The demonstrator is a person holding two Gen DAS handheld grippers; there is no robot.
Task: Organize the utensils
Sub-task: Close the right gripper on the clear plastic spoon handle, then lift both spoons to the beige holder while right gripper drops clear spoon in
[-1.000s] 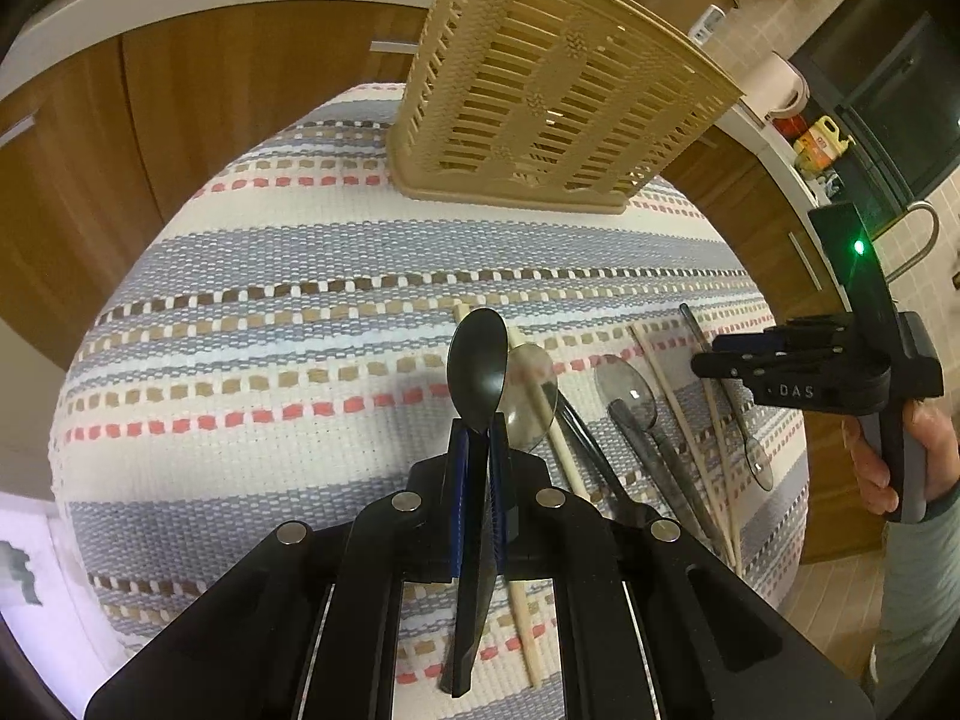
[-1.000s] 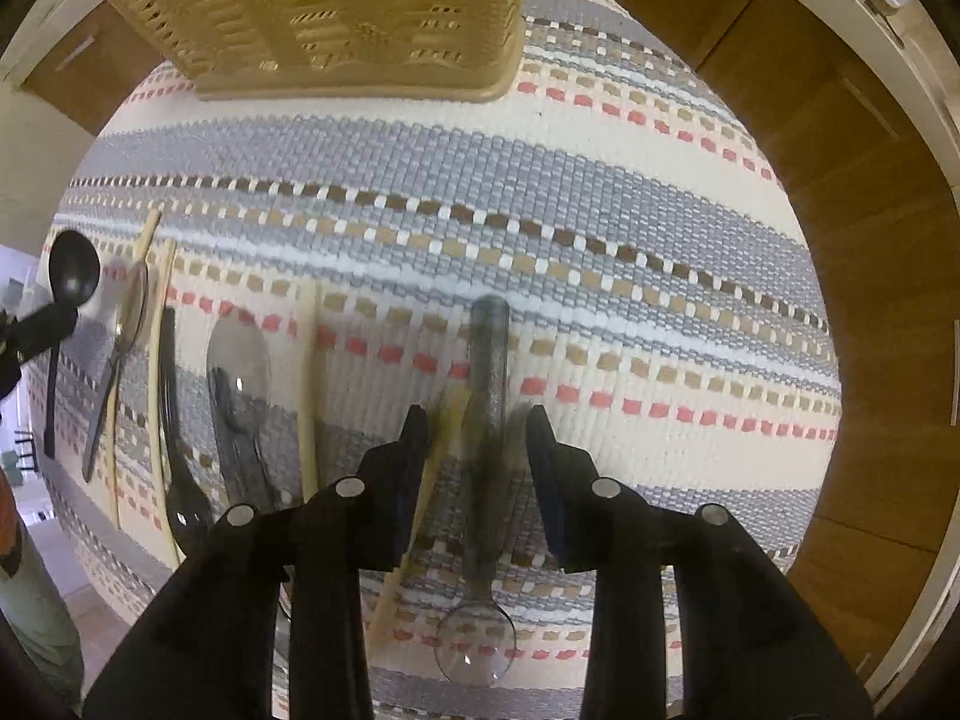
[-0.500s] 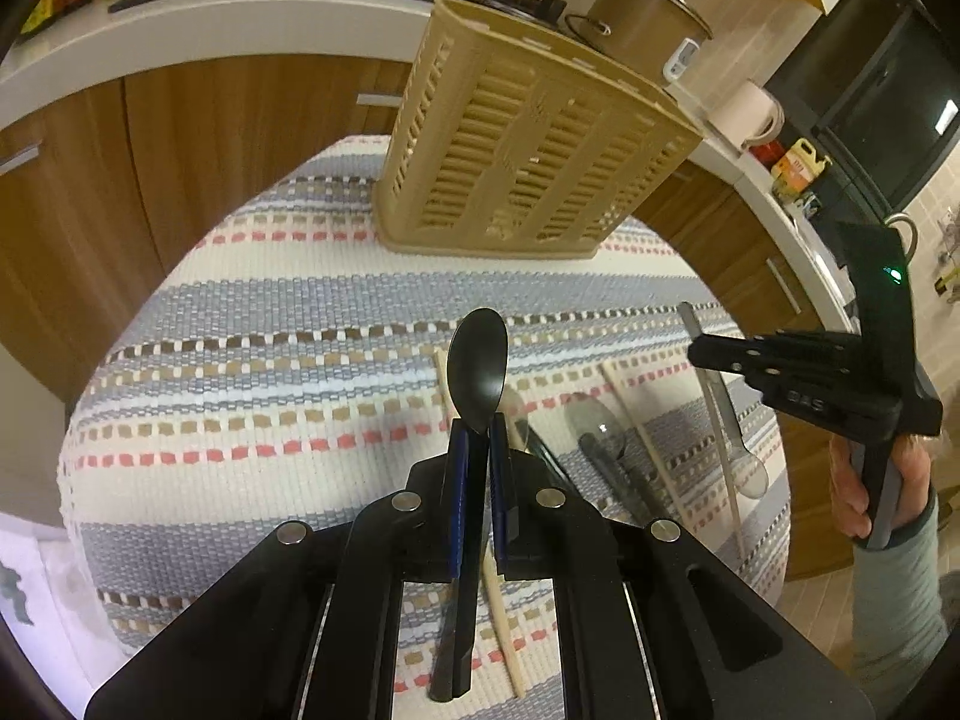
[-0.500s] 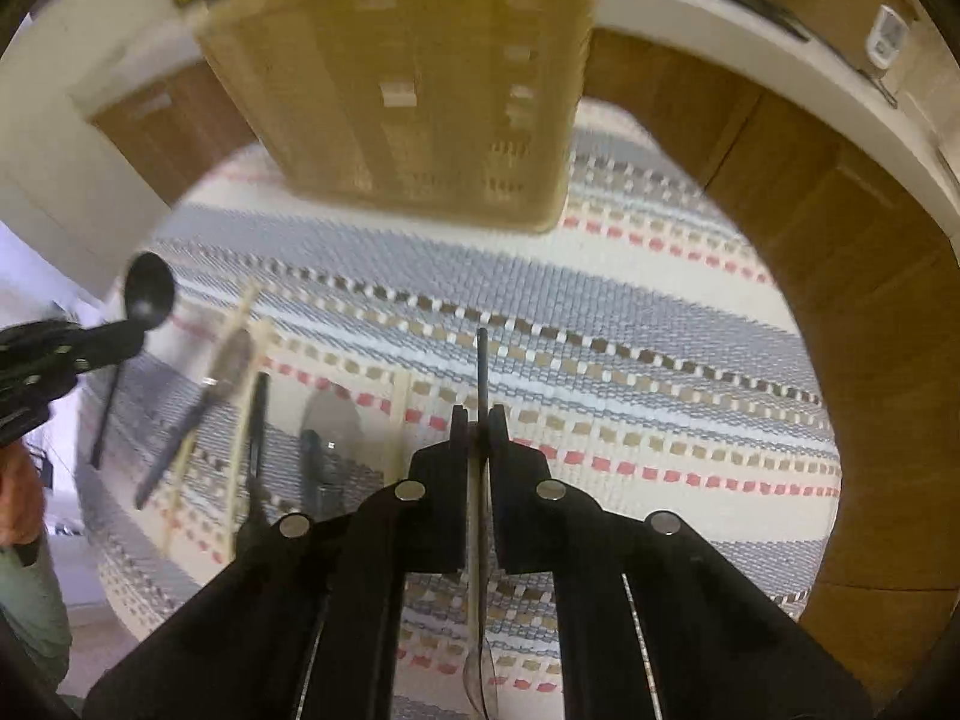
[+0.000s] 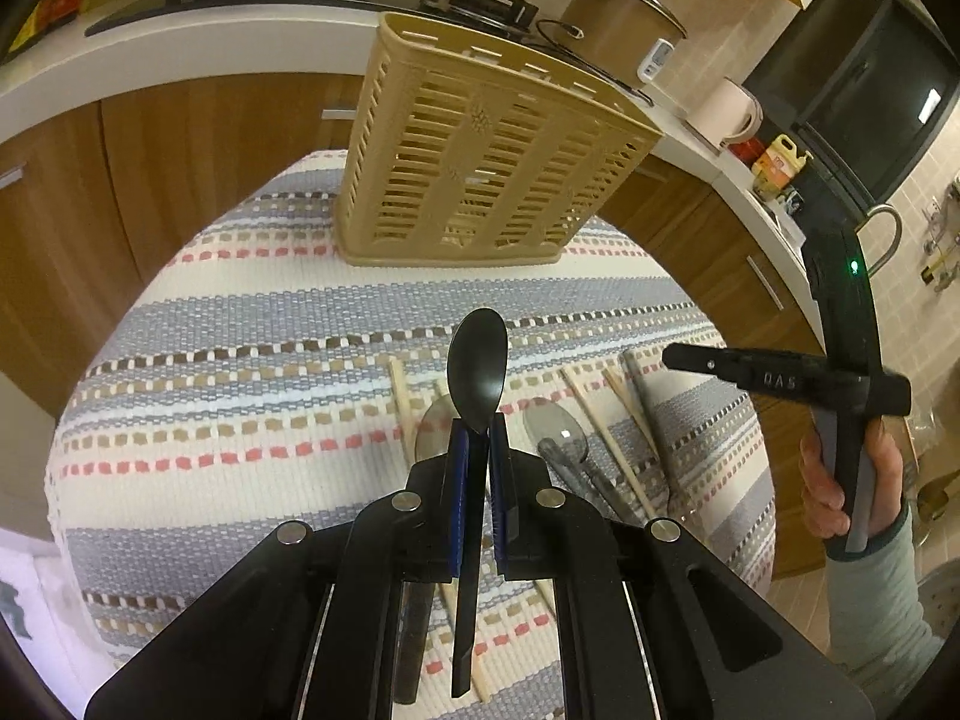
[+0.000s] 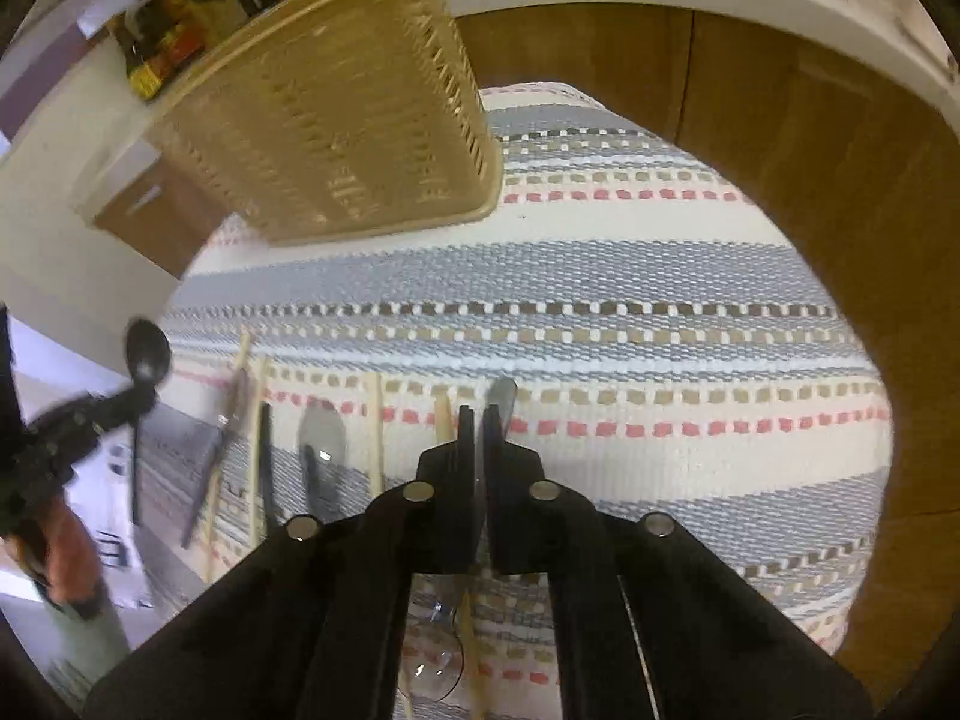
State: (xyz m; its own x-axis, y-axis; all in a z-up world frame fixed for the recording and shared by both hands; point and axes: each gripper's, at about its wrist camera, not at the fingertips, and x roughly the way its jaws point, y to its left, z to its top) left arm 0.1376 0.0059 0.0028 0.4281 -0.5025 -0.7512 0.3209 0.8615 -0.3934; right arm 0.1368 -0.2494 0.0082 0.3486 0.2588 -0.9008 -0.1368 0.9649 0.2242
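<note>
My left gripper [image 5: 477, 438] is shut on the neck of a black spoon [image 5: 477, 372], held bowl-forward above the striped cloth [image 5: 252, 360]. The tan slotted utensil basket [image 5: 480, 162] stands at the cloth's far edge. My right gripper [image 6: 479, 420] is shut on the handle of a clear spoon [image 6: 503, 399], whose bowl hangs under the gripper body. In the left wrist view the right gripper [image 5: 669, 357] hovers at the right over the clear spoon's handle [image 5: 645, 408]. The right wrist view shows the basket [image 6: 336, 120] at the upper left and the left gripper [image 6: 141, 399] with the black spoon [image 6: 147, 351], blurred.
Several chopsticks [image 5: 600, 438], another clear spoon [image 5: 555, 429] and dark utensils lie in a row on the cloth between the grippers. Wooden cabinets [image 5: 198, 138] and a white counter ring the table. On the counter stand a rice cooker [image 5: 624, 12] and a kettle [image 5: 726, 111].
My right gripper closed on the clear spoon's handle and rose with it, tilting toward the basket. My left gripper rose a little with the black spoon still in it.
</note>
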